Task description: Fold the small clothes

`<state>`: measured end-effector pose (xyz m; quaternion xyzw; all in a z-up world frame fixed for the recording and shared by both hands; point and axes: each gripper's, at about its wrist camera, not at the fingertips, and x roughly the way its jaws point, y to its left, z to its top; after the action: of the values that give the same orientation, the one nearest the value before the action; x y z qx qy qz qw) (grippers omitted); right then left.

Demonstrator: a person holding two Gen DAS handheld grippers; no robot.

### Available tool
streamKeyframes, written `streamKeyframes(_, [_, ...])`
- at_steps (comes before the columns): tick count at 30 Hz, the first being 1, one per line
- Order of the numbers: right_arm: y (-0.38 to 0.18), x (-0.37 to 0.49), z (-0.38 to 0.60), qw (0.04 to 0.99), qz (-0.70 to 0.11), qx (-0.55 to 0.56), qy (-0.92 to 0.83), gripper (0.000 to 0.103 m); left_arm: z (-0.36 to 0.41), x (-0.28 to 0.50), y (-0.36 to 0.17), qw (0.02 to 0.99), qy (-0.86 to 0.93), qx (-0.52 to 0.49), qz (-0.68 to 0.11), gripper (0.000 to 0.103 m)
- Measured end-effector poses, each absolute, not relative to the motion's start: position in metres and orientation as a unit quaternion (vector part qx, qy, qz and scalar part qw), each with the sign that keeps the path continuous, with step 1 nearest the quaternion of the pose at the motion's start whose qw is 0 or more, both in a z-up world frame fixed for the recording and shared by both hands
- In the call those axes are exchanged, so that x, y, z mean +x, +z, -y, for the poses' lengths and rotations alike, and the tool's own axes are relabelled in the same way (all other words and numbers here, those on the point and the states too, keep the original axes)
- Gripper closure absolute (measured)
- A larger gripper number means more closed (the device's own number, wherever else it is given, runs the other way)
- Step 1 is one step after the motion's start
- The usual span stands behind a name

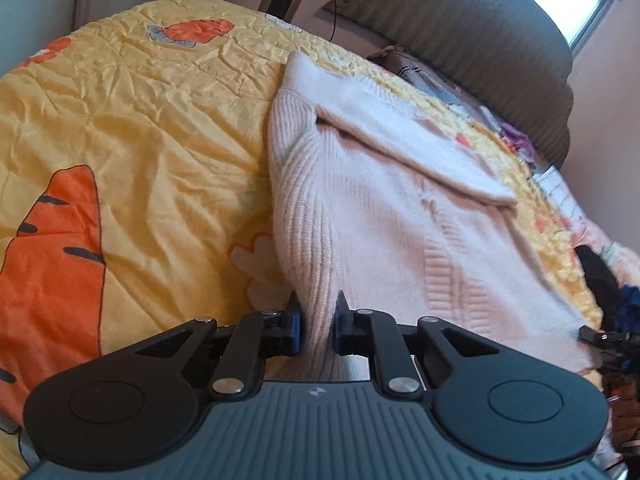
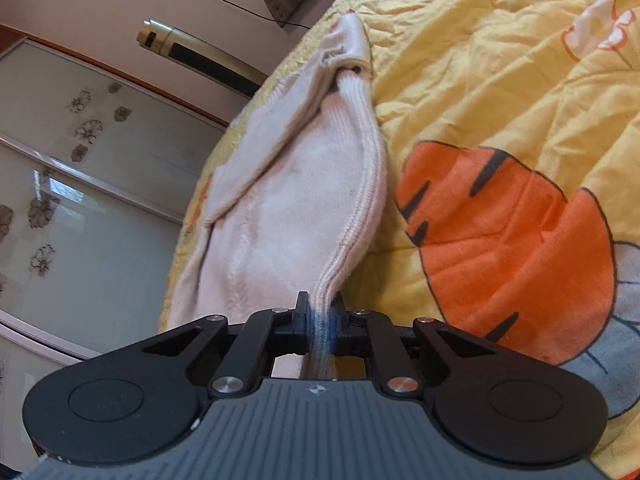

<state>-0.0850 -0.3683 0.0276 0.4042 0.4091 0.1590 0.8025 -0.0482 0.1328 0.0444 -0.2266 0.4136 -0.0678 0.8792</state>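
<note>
Left wrist view: your left gripper (image 1: 318, 308) clamped the pink sweater (image 1: 384, 208) hem; right gripper (image 2: 322, 308) pinched its ribbed edge over the quilt (image 1: 140, 128).

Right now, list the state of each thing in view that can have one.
Pink sweater: partly folded, near edge lifted and pinched at two points.
Left gripper: fingers shut on the sweater's ribbed edge.
Right gripper: fingers shut on the sweater's edge.
Yellow quilt: spread over the bed, wrinkled.
Sleeve: folded across the sweater's body.
</note>
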Motion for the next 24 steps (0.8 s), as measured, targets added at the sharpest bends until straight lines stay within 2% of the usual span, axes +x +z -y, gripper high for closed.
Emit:
streamKeyframes(7, [0.070, -0.041, 0.375, 0.810, -0.320, 0.442, 0.212, 0.089, -0.162, -0.004, 0.086, 0.878, -0.093, -0.310, -0.354, 0.089])
streamKeyframes(13, [0.089, 0.037, 0.387, 0.817, -0.264, 0.459, 0.227, 0.089, -0.169, 0.076, 0.109, 0.898, -0.079, -0.300, -0.313, 0.089])
streamKeyframes(20, [0.076, 0.159, 0.398, 0.813, -0.263, 0.480, 0.199, 0.089, -0.166, 0.211, 0.095, 0.897, -0.041, -0.293, -0.327, 0.089])
streamKeyframes(24, [0.055, 0.230, 0.403, 0.811, -0.283, 0.484, 0.169, 0.089, -0.150, 0.280, 0.070, 0.897, -0.020, -0.265, -0.353, 0.089])
